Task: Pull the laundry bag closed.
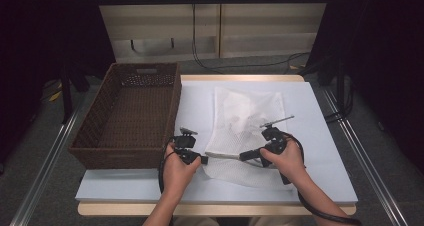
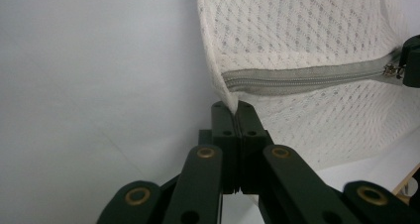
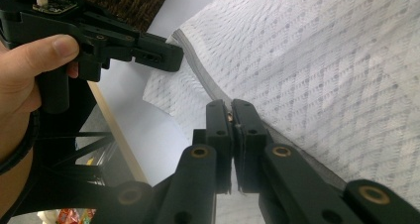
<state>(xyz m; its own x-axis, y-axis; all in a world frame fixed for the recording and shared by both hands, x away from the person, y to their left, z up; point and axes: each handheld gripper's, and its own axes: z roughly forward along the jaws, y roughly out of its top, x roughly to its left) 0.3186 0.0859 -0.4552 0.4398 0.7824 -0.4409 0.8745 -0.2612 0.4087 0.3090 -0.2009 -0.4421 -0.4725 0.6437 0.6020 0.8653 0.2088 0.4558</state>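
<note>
Left of the frame: the wicker basket (image 1: pixel 131 117) stands against the white mat's (image 1: pixel 320 151) left edge; its tall wall blocks a low sideways pass.
Centre: the mesh bag (image 1: pixel 247 118) covers the middle of the mat, from its upper part down to the two hands.
Lower centre: the left gripper (image 1: pixel 202 159) and right gripper (image 1: pixel 243 156) face each other, with the bag's zipper (image 2: pixel 307 78) stretched between them.
Right of the frame: bare mat beside the bag, open.
Bottom edge: a bare strip of mat below the basket and bag, crossed by both forearms.

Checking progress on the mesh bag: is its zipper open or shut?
Shut between the two grippers: in the left gripper view the zipper teeth run meshed along the mesh bag; beyond the slider, cannot tell.
</note>
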